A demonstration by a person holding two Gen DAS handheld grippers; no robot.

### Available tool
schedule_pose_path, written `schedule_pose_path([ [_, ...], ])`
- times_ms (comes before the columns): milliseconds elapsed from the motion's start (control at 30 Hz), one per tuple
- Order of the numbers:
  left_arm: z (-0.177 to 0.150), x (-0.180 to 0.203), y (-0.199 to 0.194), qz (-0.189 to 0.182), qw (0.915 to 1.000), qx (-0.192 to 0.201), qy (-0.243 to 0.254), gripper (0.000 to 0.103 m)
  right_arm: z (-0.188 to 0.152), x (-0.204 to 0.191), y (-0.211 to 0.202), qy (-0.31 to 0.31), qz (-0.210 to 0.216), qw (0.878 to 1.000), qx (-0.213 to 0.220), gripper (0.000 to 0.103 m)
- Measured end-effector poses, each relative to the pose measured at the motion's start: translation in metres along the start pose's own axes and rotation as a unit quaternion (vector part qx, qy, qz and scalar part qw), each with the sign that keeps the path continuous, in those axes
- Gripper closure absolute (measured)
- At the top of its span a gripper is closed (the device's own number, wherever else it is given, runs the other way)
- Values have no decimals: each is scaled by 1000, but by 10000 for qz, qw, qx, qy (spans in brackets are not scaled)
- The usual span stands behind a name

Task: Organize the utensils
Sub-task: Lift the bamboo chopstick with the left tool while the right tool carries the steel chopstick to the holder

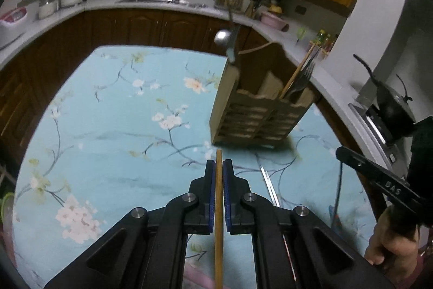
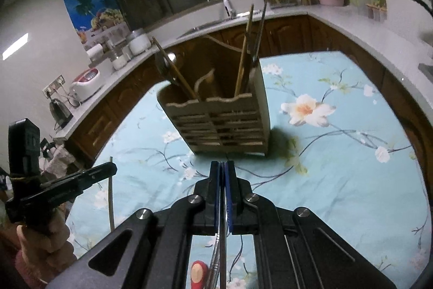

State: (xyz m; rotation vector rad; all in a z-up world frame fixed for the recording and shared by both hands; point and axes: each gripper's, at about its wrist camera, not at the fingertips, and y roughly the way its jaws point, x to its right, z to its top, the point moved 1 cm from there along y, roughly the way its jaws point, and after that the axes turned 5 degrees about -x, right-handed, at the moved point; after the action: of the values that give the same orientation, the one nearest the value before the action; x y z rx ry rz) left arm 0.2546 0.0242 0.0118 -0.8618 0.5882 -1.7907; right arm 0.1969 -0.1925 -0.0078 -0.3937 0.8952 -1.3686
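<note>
Two tongs are gripping utensils: the left tongs (image 1: 219, 169) are clamping a wooden chopstick (image 1: 218, 221), the right tongs (image 2: 222, 172) a thin metal utensil (image 2: 222, 234). Beyond, the wooden utensil holder (image 2: 216, 121) is standing mid-table (image 2: 338, 180), nearer the far edge.

The table (image 1: 108, 132) under its blue flowered cloth is bare across the wide left stretch in the left wrist view — a gripper could pass there freely. The one tall obstacle is the wooden holder (image 2: 219, 121), standing upright on the cloth ahead of both grippers. Its top is partly blocked: forks (image 1: 303, 77) and wooden sticks (image 2: 245, 64) lean out of the side compartments, a spoon (image 1: 223, 37) rises behind, while the middle looks more open. On the cloth near the holder lie metal chopsticks (image 1: 268, 184) — a low hindrance. Counters (image 2: 351, 20) ring the table's far sides.
</note>
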Motion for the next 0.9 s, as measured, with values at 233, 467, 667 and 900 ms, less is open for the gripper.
schedule_pose_path([
  [233,-2,6,-39,-82,9994,333,43,100,4,-1,-19,10,-7,9997,253,99],
  [467,-5,11,-61,-162,9985,509,90,100,11,-7,-40,-50,28,9987,503,99],
  [667,-3,11,-77,-188,9976,668,67,100,17,-8,-50,-70,37,9978,665,99],
  [900,4,10,-95,-222,9950,974,0,100,24,-10,-61,-83,19,9961,879,99],
])
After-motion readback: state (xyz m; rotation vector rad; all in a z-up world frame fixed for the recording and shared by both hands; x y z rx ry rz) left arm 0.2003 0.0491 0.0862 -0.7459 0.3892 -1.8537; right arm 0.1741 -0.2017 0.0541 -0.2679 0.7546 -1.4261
